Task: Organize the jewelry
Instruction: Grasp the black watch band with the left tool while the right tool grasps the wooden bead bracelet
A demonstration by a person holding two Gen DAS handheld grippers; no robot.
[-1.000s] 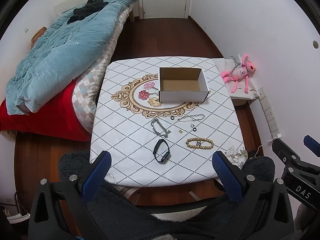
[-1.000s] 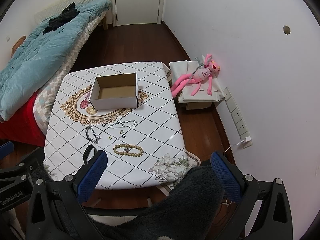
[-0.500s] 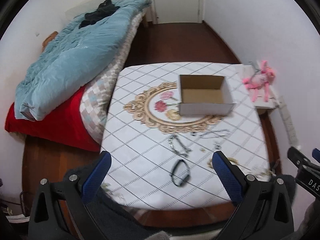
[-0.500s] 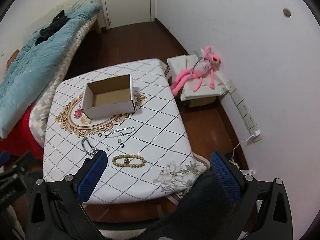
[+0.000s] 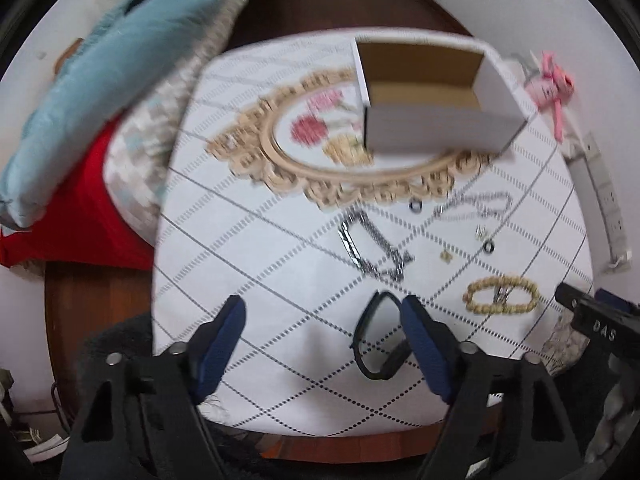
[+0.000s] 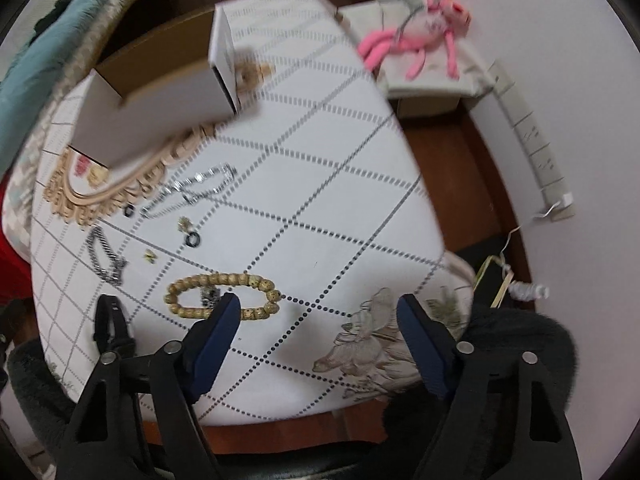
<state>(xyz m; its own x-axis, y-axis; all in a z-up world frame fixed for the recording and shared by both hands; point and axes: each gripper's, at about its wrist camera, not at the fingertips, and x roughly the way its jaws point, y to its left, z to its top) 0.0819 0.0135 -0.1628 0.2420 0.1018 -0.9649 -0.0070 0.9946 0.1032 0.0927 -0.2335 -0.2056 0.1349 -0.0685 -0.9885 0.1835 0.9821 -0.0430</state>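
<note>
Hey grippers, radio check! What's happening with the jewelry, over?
Left gripper open, empty. Right gripper open, empty. Jewelry on table, black band and bead bracelet nearest; box empty. Nothing in the way.

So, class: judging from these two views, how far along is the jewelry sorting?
Nothing looks done: the cardboard box seems empty. Nothing is in hand; the left gripper and right gripper are open above the near table edge. Left to move: black band, beaded bracelet, dark chain, silver chain and small pieces.

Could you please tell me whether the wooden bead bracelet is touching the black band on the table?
Apart. The right wrist view shows bare tablecloth between the wooden bead bracelet and the black band.
</note>
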